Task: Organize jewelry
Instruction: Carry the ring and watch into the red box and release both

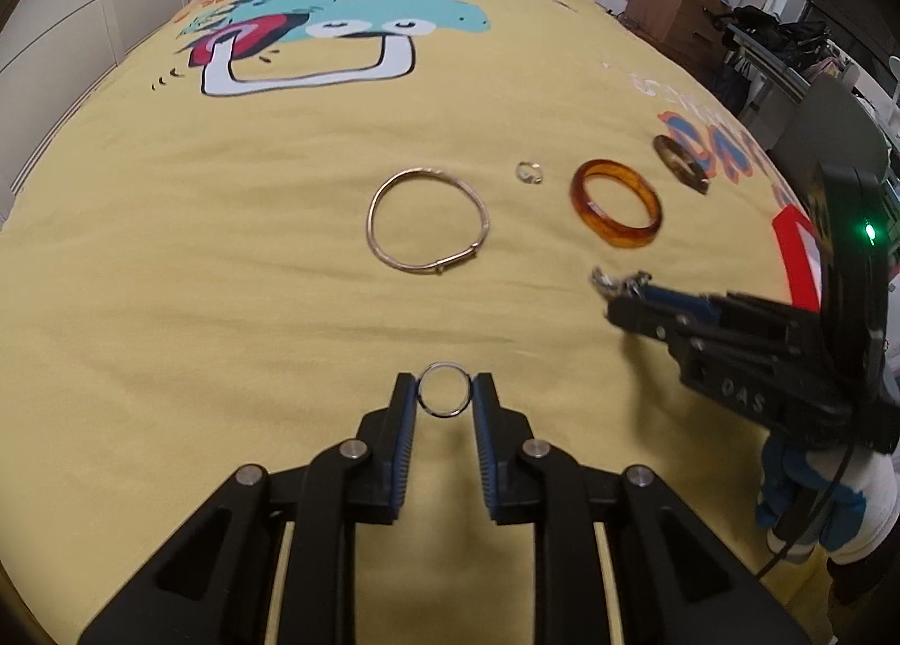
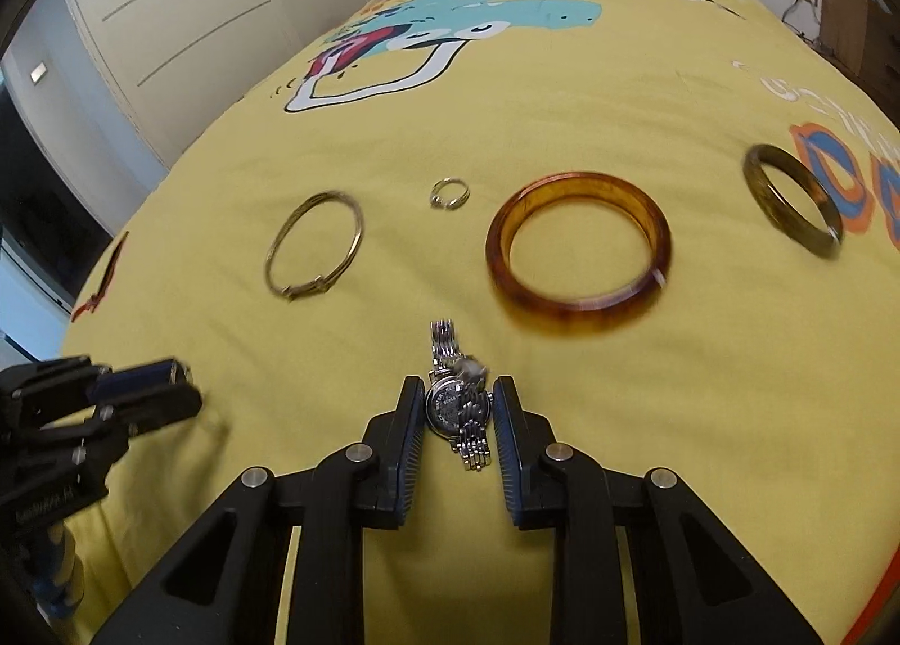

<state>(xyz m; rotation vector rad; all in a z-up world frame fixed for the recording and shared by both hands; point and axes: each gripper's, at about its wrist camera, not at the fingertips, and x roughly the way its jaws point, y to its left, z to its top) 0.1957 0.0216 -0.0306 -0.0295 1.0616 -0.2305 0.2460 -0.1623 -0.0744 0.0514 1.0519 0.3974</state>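
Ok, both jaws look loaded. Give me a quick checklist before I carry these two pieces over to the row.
1. Left gripper on the silver ring: ok, pads touch both sides.
2. Right gripper on the watch: ok, case sits between the pads.
3. Watch band hanging free: not ok, links trail loose at both ends.
4. Row undisturbed: ok, thin bangle, small ring, amber bangle, dark bangle lie apart.
5. Ring lifted off the bedspread: cannot tell.
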